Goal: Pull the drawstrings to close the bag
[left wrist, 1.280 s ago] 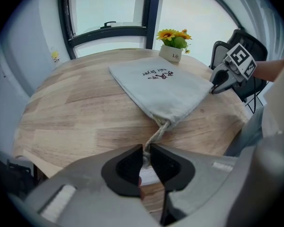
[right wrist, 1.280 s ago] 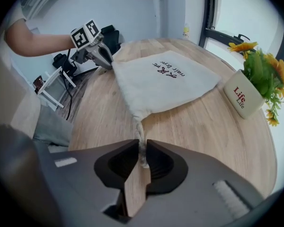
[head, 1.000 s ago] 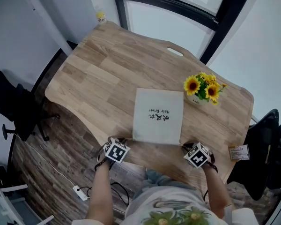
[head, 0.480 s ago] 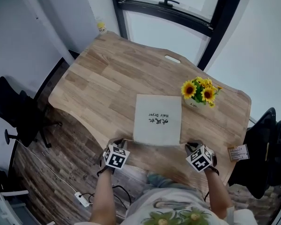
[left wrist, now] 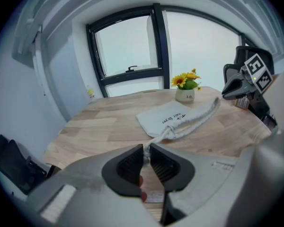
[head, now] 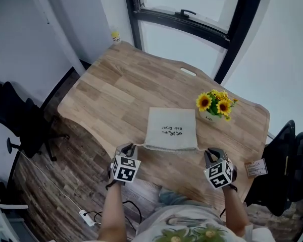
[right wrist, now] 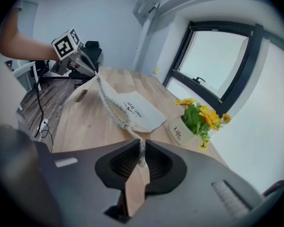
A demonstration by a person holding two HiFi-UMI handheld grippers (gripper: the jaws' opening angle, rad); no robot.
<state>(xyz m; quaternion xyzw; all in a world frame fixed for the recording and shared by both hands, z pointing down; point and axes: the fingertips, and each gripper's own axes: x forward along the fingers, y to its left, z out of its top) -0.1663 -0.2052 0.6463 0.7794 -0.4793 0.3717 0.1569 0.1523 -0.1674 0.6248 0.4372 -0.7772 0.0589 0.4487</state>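
Now: cloth bag [head: 171,130] lying flat near table's [head: 121,84] near edge, puckered mouth along that edge, flower pot [head: 214,116] just beside bag's far right corner. Left gripper [head: 128,150] pinching left drawstring [left wrist: 168,132] between narrow jaws; right gripper [head: 210,156] pinching right drawstring [right wrist: 127,125] likewise. Judging bag light, soft, apt to slide; cords thin, rough, gripping best just outside knots.

Head view: yellow object [head: 115,36] at the table's [head: 126,89] far corner too small to identify | card [head: 254,168] by the near right corner, print unreadable | chair [head: 293,155] cut by right edge | person's torso [head: 187,228] cut by bottom edge | left gripper view: drawstring [left wrist: 156,135] end hidden between jaws
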